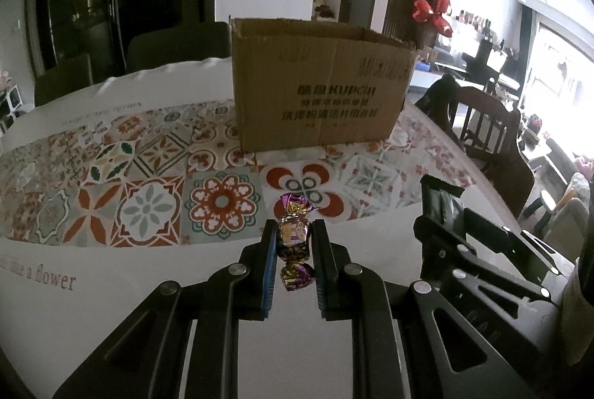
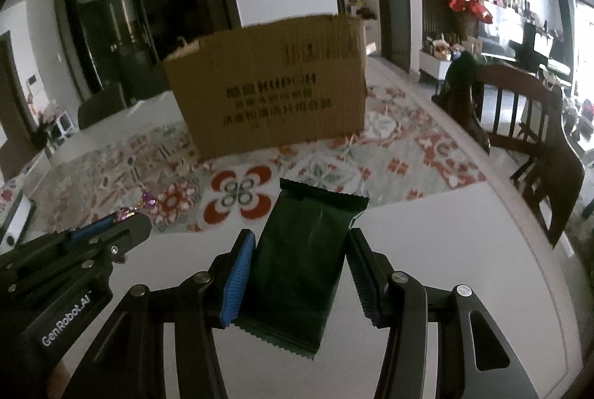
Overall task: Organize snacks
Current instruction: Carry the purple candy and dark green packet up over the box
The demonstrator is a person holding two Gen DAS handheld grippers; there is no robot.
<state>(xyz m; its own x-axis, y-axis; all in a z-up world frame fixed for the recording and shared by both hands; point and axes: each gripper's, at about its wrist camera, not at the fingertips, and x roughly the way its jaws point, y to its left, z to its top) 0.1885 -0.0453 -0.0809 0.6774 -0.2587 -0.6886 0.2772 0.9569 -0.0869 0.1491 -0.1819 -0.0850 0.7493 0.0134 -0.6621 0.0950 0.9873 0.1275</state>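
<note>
Left claw (image 1: pixel 295 233) pinches a purple candy (image 1: pixel 294 239); cardboard box (image 1: pixel 319 87) ahead; right claw (image 1: pixel 443 213) alongside.

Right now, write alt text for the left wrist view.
The left gripper holds a purple-wrapped candy above a patterned tablecloth, facing a cardboard box. At right, the right gripper grips a dark green packet.

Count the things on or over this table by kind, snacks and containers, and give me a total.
Wrapped candy: 1, the purple candy in the left gripper.
Snack packet: 1, the dark green packet in the right gripper.
Cardboard box: 1, the box standing on the table.
Total: 3
</note>
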